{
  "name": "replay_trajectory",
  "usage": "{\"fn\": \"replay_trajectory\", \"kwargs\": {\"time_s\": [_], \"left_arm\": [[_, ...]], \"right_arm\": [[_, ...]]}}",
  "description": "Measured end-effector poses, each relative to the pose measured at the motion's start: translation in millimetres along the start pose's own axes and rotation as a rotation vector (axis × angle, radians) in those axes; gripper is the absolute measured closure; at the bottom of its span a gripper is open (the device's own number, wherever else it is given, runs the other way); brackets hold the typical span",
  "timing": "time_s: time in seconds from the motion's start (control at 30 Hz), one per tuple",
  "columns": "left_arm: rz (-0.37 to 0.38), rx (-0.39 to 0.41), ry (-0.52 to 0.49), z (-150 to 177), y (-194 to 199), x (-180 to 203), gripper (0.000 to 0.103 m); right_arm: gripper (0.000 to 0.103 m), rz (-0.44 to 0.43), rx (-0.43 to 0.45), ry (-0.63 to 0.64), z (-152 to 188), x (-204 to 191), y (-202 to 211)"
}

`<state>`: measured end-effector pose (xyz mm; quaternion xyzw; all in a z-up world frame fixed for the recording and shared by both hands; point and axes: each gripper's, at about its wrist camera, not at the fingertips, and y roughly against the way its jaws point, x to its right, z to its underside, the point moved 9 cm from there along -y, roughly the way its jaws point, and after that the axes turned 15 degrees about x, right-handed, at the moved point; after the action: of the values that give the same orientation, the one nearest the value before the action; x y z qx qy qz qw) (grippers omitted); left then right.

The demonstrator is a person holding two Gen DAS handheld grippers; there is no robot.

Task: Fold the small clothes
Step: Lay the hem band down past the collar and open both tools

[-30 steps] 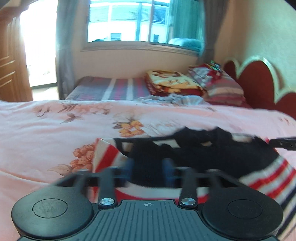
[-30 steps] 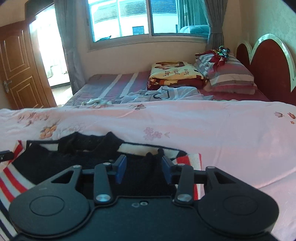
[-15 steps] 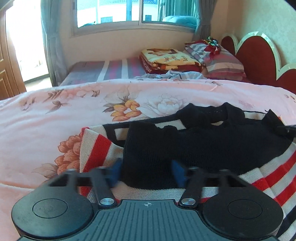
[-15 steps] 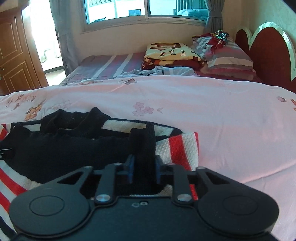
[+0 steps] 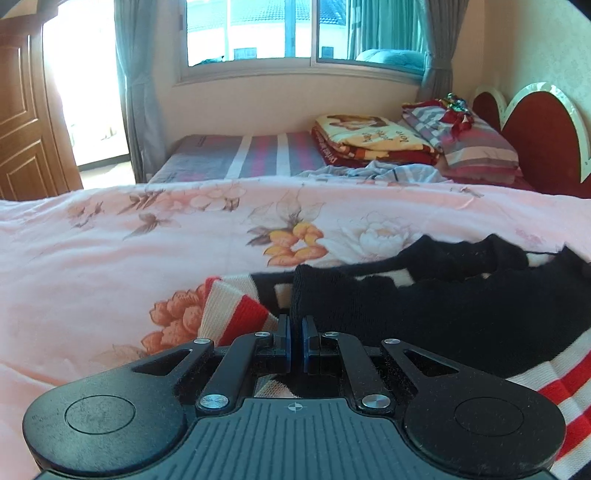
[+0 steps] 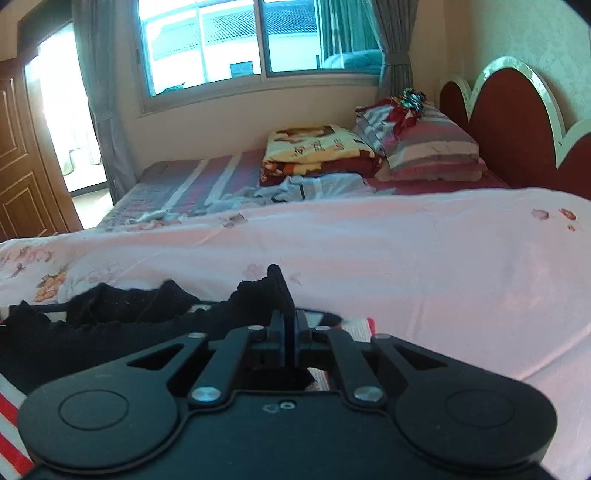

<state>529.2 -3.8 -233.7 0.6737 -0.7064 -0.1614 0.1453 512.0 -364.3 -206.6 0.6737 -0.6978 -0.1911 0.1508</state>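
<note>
A small black knit garment [image 5: 424, 317] with red, white and black striped edges lies on the pink floral bedspread [image 5: 147, 251]. My left gripper [image 5: 294, 334] is shut on the black fabric at the garment's left edge, beside a red and cream striped band [image 5: 236, 314]. In the right wrist view the same garment [image 6: 110, 325] spreads to the left. My right gripper [image 6: 290, 332] is shut on its right black corner, and a fold of fabric sticks up between the blue pads. A striped edge [image 6: 354, 325] shows just right of the fingers.
Behind the pink bedspread lies a striped mattress [image 5: 240, 158] with a folded printed blanket [image 5: 369, 142], pillows [image 5: 472, 147] and a crumpled light garment [image 6: 314, 186]. A red headboard [image 6: 517, 133] stands at the right, a wooden door [image 5: 26, 122] at the left, a window [image 5: 295, 29] at the back.
Both grippers have sunk toward the garment and their jaws have closed, the left on the black fabric at its left edge, the right on its right corner.
</note>
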Motion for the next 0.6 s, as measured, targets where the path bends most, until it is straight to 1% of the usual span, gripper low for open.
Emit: {"fn": "replay_trajectory", "kwargs": {"time_s": [0.03,0.1,0.13,0.17,0.23,0.27,0.3,0.33,0.37,0.4,0.43,0.47,0.53,0.6], "left_arm": [[-0.005,0.002,0.001,1.0,-0.2,0.5,0.097],[-0.010,-0.003,-0.017,-1.9,1.5,2.8,0.097],[-0.010,-0.006,-0.013,-4.9,5.1,3.4,0.097],[-0.002,-0.001,0.006,-8.6,11.3,4.4,0.097],[0.031,0.039,0.019,-17.4,29.8,11.4,0.096],[0.049,0.054,0.011,-20.2,38.0,17.4,0.091],[0.077,0.068,0.002,-22.6,47.4,26.8,0.084],[0.103,0.073,-0.002,-22.6,53.6,36.0,0.054],[0.124,0.076,-0.008,-21.5,59.1,47.1,0.015],[0.153,0.089,-0.014,-19.7,64.2,60.0,0.004],[0.168,0.105,-0.033,-16.9,67.8,70.6,0.002],[0.176,0.095,-0.064,-11.5,67.6,79.9,0.002],[0.177,0.043,-0.102,5.7,62.1,88.6,0.002],[0.138,-0.026,-0.116,27.8,52.5,79.6,0.002]], "right_arm": [[0.094,0.002,0.004,0.008,3.6,0.4,-0.5],[0.081,0.021,0.021,0.016,-1.7,1.1,6.1],[0.072,0.027,0.040,0.020,-7.4,2.0,12.6],[0.069,0.031,0.061,0.028,-12.8,2.5,19.4],[0.068,0.011,0.102,0.032,-23.3,-1.5,37.1],[0.068,-0.010,0.108,0.033,-26.0,-7.0,44.7],[0.068,-0.035,0.105,0.038,-26.4,-15.0,50.0],[0.068,-0.060,0.096,0.046,-23.8,-23.9,54.0],[0.068,-0.095,0.079,0.059,-19.0,-37.1,57.0],[0.068,-0.125,0.063,0.079,-12.6,-52.3,58.8],[0.070,-0.150,0.052,0.108,-5.9,-65.0,59.5],[0.071,-0.165,0.044,0.139,1.0,-76.2,60.1],[0.072,-0.175,0.014,0.214,19.3,-93.1,57.1],[0.073,-0.144,0.003,0.287,37.3,-93.7,52.0]]}}
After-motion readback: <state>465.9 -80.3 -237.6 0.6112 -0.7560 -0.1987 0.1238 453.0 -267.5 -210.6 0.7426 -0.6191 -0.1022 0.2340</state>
